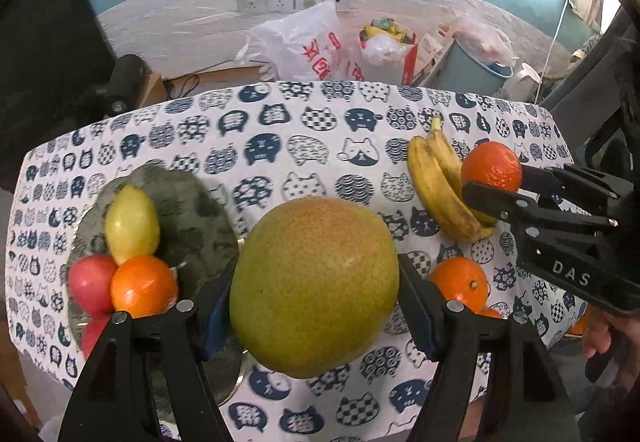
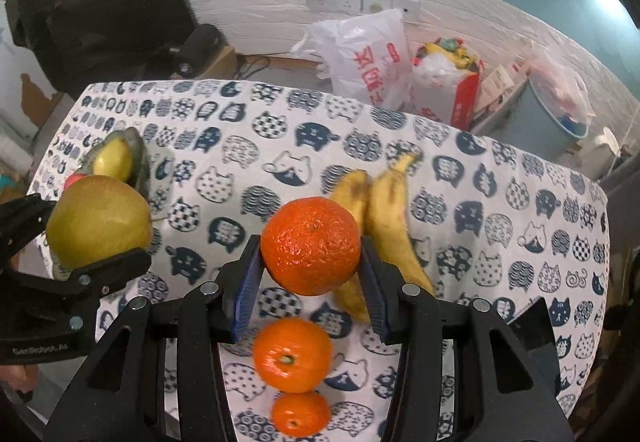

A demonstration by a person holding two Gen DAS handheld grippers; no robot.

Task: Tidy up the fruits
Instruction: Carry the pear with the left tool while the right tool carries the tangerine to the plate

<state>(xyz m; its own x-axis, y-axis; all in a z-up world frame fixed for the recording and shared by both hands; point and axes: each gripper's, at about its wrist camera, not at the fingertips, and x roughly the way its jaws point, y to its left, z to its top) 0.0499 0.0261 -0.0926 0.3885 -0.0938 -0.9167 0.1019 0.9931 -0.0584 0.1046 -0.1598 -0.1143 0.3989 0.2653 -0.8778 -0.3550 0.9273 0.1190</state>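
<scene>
My left gripper (image 1: 314,292) is shut on a big green-yellow pear (image 1: 314,288) and holds it above the table, just right of the grey plate (image 1: 192,202). The plate holds a lemon (image 1: 132,224), a red apple (image 1: 90,284) and an orange (image 1: 144,286). My right gripper (image 2: 311,274) is shut on a large orange (image 2: 311,245) and holds it up beside two bananas (image 2: 390,226). In the left wrist view that orange (image 1: 491,165) and the right gripper (image 1: 496,186) sit at the right. The pear also shows in the right wrist view (image 2: 98,222).
Two smaller oranges (image 2: 293,354) (image 2: 301,418) lie on the cat-print tablecloth (image 2: 500,242) under my right gripper; one shows in the left wrist view (image 1: 460,282). Behind the table stand plastic bags (image 1: 304,42), a red box and a grey bin (image 1: 476,66).
</scene>
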